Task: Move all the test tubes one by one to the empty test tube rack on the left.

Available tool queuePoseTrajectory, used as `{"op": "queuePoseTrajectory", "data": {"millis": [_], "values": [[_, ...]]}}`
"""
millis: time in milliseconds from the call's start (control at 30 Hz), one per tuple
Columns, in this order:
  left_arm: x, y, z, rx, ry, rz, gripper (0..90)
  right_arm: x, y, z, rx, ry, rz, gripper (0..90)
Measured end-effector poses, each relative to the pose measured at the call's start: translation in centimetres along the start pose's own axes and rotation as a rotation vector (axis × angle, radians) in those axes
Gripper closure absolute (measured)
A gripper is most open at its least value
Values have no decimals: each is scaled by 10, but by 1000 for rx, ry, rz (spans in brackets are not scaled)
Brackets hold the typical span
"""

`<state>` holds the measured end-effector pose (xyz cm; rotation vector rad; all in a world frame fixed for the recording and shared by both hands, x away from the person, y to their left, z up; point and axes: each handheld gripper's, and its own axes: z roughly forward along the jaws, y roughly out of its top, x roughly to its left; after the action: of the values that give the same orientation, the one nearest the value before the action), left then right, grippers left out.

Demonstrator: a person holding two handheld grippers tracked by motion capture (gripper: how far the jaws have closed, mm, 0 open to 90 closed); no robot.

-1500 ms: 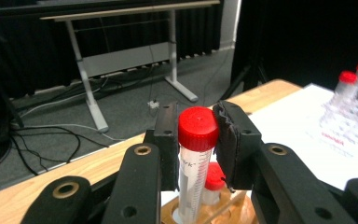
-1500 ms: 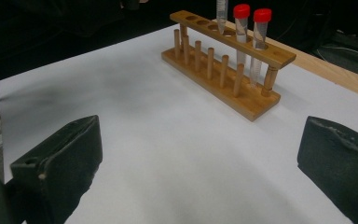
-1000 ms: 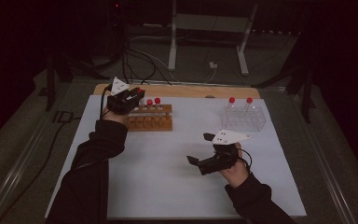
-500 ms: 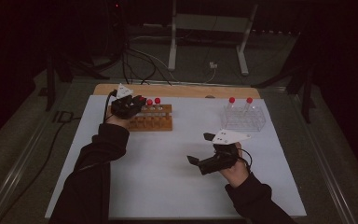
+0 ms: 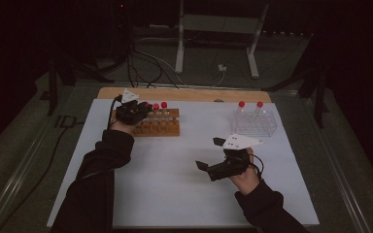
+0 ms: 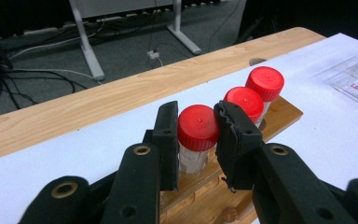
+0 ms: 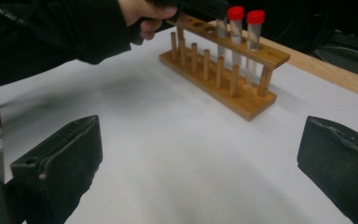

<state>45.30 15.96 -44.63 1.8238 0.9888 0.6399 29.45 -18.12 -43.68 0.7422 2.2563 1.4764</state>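
Tube (image 6: 197, 140) with a red cap stands upright in the wooden rack (image 5: 161, 127) at the far left of the white mat (image 5: 175, 179), its long axis vertical and its cap pointing straight up, first in a row of three capped tubes. Over the past second the left gripper (image 6: 195, 140) has edged from the rack's left end to sit over this tube, and its jaws now press the cap from both sides, narrowed to a firm hold. That suggests the grasp is made and the lift out of the rack is the step now due; a straight upward pull along the tube's axis looks safest, given the next tube (image 6: 244, 103) just beside one jaw. The right gripper (image 5: 212, 156) waits low over the mat nearer the person, jaws spread wide and empty, aimed toward the rack. A clear rack (image 5: 253, 121) holding two capped tubes stands well apart at far right.
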Motion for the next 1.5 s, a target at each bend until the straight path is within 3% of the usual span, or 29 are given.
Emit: {"op": "queuePoseTrajectory", "data": {"millis": [200,433,600,667,700,867,1000,1133,1500], "values": [[-1,2,-9,1,-12,-14,547,-3,0,-4,-27,-8,20,0],[-1,3,-33,-26,-16,1,376,-5,2,-8,-33,-33,6,0],[-4,2,-54,-66,-99,-6,205,-11,4,-12,-44,-56,6,0],[-7,-1,-62,-78,-156,15,142,-15,4,-13,-44,-71,14,0],[-10,-2,-66,-85,-155,28,142,-17,3,-14,-47,-73,23,0],[-22,-9,-83,-116,-244,64,34,-26,2,-17,-51,-146,9,0],[-35,-18,-93,-115,-277,97,4,-38,2,-21,-76,-190,0,0],[-45,-28,-103,-123,-318,119,4,-53,2,-28,-129,-201,-21,0],[-64,-59,-122,-153,-350,154,5,-101,-2,-42,-78,-334,13,0]]}}
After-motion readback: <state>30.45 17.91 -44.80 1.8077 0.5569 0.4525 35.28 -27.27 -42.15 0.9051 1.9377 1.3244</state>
